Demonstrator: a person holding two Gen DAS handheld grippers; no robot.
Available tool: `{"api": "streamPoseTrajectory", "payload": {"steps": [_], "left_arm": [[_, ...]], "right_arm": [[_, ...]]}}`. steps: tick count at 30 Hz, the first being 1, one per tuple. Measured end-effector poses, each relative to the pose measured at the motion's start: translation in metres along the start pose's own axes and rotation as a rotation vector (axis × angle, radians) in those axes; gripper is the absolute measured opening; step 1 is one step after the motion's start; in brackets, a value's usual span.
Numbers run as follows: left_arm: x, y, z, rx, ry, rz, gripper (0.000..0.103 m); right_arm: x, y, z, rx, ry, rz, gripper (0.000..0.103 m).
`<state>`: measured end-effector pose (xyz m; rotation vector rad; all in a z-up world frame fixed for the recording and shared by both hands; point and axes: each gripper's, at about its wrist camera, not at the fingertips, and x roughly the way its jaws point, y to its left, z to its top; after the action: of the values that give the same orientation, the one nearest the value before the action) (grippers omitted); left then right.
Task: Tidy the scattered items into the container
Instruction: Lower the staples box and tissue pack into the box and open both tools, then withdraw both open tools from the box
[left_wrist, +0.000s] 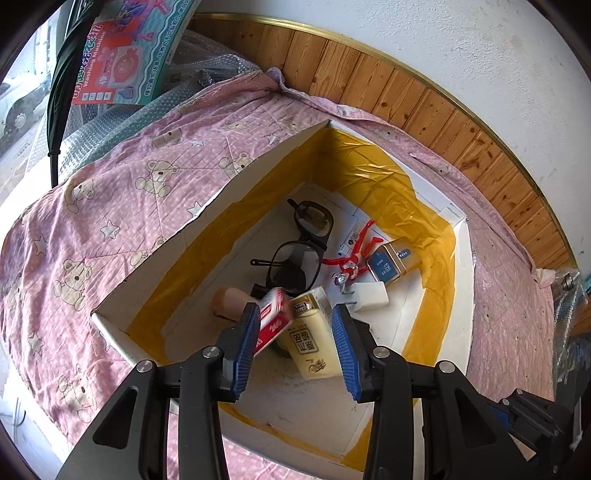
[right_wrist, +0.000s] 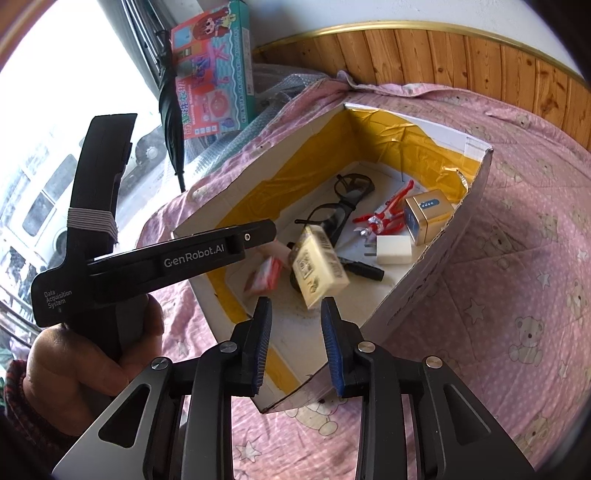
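My left wrist camera looks steeply down into the white box from its near edge, close in; my right wrist camera sits further back over the bed, facing the same box, so both share its inside

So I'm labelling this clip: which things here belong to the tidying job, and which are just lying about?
Job: box; sunglasses; red figure; gold tin; white charger; cream carton; red packet.

Lying about: toy washing-machine box; umbrella; bear-print quilt.
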<state>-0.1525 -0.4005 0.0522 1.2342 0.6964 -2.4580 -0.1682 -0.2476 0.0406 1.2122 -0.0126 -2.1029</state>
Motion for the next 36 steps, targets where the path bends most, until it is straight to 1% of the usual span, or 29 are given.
{"api": "streamPoseTrajectory", "payload": {"steps": [11, 13, 17, 19, 21, 24, 27, 31, 36], "left_arm": [[-0.022, -0.009, -0.006, 0.029, -0.029, -0.015, 0.042], [-0.026, -0.011, -0.009, 0.03, -0.03, -0.017, 0.042], [-0.041, -0.013, -0.018, 0.043, -0.038, -0.009, 0.044], [-0.05, -0.012, -0.023, 0.047, -0.047, -0.002, 0.047], [-0.06, -0.011, -0.029, 0.05, -0.052, 0.003, 0.047], [-0.074, -0.013, -0.043, 0.071, -0.048, 0.007, 0.049], [-0.084, -0.014, -0.057, 0.083, -0.033, 0.003, 0.05], [-0.09, -0.02, -0.068, 0.096, -0.012, -0.005, 0.05], [-0.099, -0.032, -0.071, 0.12, -0.023, -0.018, 0.05]], "right_arm": [[-0.008, 0.008, -0.01, -0.005, 0.005, -0.005, 0.031], [-0.011, 0.008, -0.012, -0.01, 0.008, -0.013, 0.033], [-0.016, 0.011, -0.016, -0.052, 0.024, -0.057, 0.036], [-0.017, 0.013, -0.017, -0.087, 0.046, -0.116, 0.038], [-0.018, 0.014, -0.019, -0.116, 0.061, -0.151, 0.039], [-0.017, 0.012, -0.021, -0.124, 0.093, -0.179, 0.042], [-0.018, 0.009, -0.022, -0.123, 0.104, -0.191, 0.047], [-0.022, 0.011, -0.019, -0.143, 0.099, -0.229, 0.048], [-0.028, 0.015, -0.016, -0.154, 0.077, -0.238, 0.048]]}}
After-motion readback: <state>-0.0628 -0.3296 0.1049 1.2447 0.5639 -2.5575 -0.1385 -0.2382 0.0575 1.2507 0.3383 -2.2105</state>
